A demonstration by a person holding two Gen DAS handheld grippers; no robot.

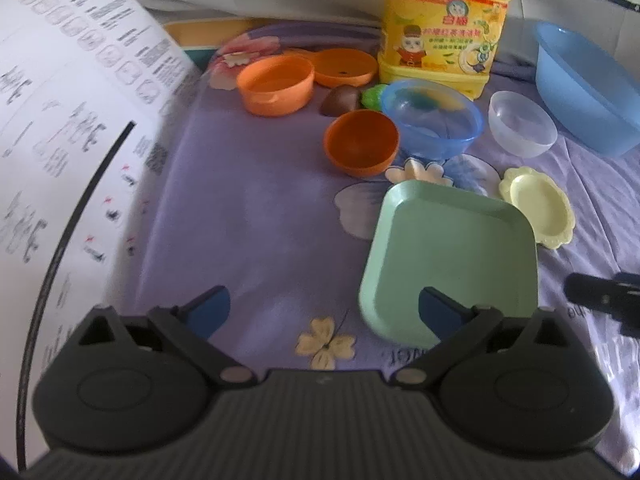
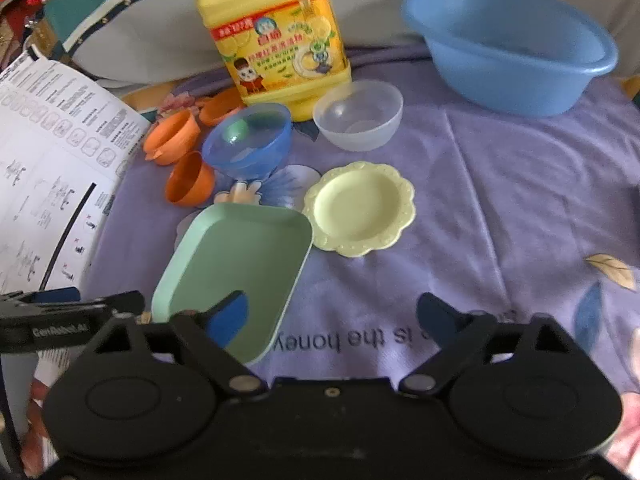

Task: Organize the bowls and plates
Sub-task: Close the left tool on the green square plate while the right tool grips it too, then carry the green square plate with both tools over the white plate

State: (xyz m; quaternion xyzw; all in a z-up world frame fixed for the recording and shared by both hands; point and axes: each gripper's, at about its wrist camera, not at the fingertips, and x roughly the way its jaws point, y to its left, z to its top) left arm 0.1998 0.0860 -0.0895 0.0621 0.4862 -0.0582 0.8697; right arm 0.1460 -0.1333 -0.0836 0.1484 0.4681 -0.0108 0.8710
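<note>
Both tools spread, empty | right tool over green plate rim | left tool beside it

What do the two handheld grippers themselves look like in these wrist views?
Both share one design. The left gripper has a dark grey ribbed body, two round housings, black linkage arms with silvery pivot pins, and blue pads on its fingers. The right gripper looks black, with the same blue pads. Seen from the right wrist, the left one carries small white lettering, too blurred to read. No cables or sleeves show.
</note>
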